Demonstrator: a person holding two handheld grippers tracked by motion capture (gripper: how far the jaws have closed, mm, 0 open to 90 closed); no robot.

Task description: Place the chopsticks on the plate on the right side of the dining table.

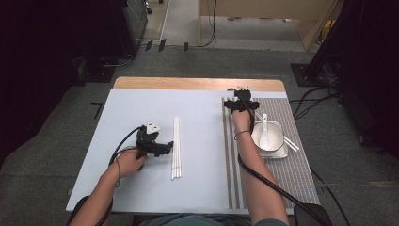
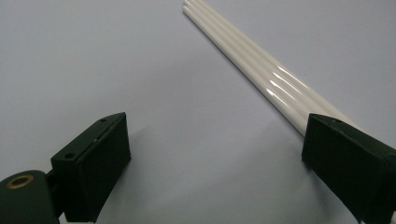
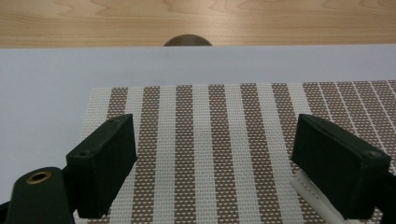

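A bundle of long white chopsticks lies lengthwise on the pale blue sheet mid-table. My left gripper rests on the sheet just left of it, pointing at it. In the left gripper view the jaws stand open, and the white chopsticks run down to the right jaw, outside the gap. My right gripper hovers over the far left corner of the striped placemat. Its jaws are open with only placemat between them.
A white bowl with a white spoon sits on a square plate on the placemat, right of my right forearm. Another pair of chopsticks lies by the bowl. A wooden strip with a round hole borders the far edge.
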